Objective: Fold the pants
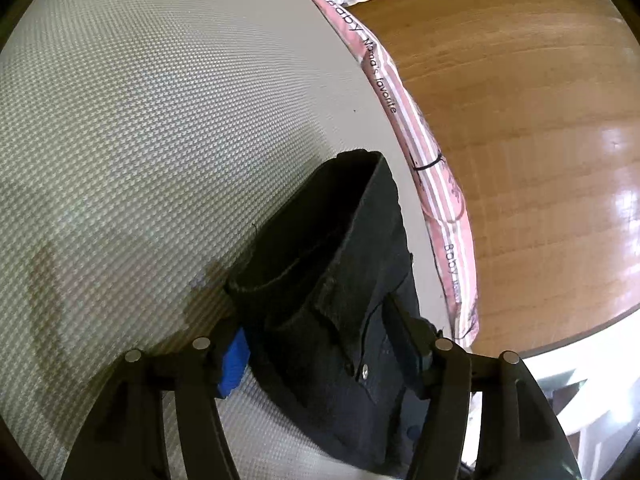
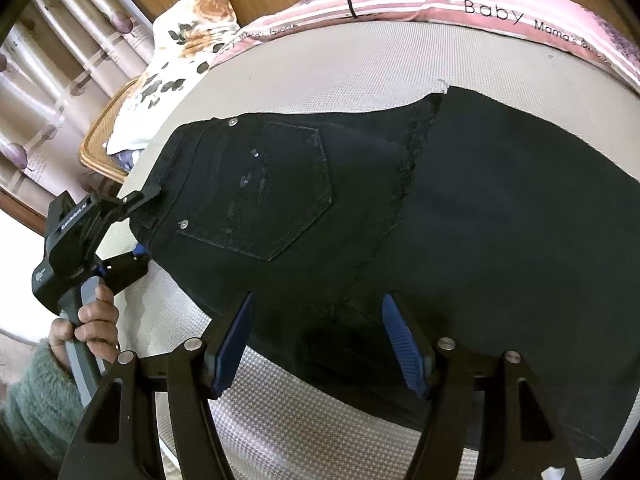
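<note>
Black jeans lie flat on a pale woven mattress, back pocket up, with a leg part folded across on the right. My left gripper sits at the waistband end; in the left wrist view the waistband lies between its fingers, and the blue pad stands clear of the cloth, so the left gripper is open. My right gripper hovers open over the near edge of the jeans, both blue pads bare, the fabric beneath them.
A pink striped bumper with lettering runs along the mattress's far edge. A floral pillow and a wicker piece lie at the left. A hand in a green fuzzy sleeve holds the left gripper. Wooden floor lies beyond.
</note>
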